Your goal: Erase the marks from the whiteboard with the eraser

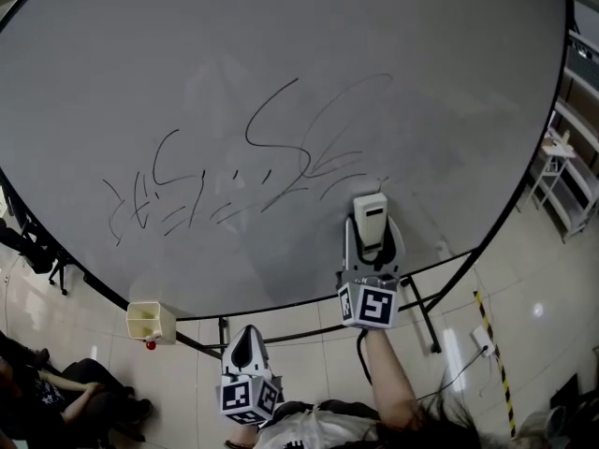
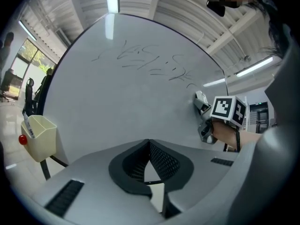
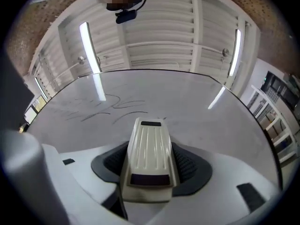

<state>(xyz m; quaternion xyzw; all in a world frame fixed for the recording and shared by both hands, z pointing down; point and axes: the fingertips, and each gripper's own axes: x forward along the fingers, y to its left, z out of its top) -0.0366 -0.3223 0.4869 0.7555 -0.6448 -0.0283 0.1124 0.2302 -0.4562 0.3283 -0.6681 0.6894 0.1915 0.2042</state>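
Observation:
A large grey whiteboard (image 1: pixel 281 36) fills the head view, with black scribbled marks (image 1: pixel 271 157) across its middle. My right gripper (image 1: pixel 372 232) is shut on a cream eraser (image 1: pixel 371 215), which rests against the board just right of and below the marks. In the right gripper view the eraser (image 3: pixel 149 156) sits between the jaws, the marks (image 3: pixel 110 108) ahead to the left. My left gripper (image 1: pixel 245 349) hangs below the board's lower edge, jaws shut and empty (image 2: pixel 149 161). The left gripper view shows the marks (image 2: pixel 145 62) far up the board.
A cream pen holder (image 1: pixel 150 322) with a red-capped item hangs at the board's lower left edge. The board stands on a black frame (image 1: pixel 426 311) over a tiled floor. White shelving (image 1: pixel 566 171) stands at right. Seated people's legs (image 1: pixel 56 386) show at bottom left.

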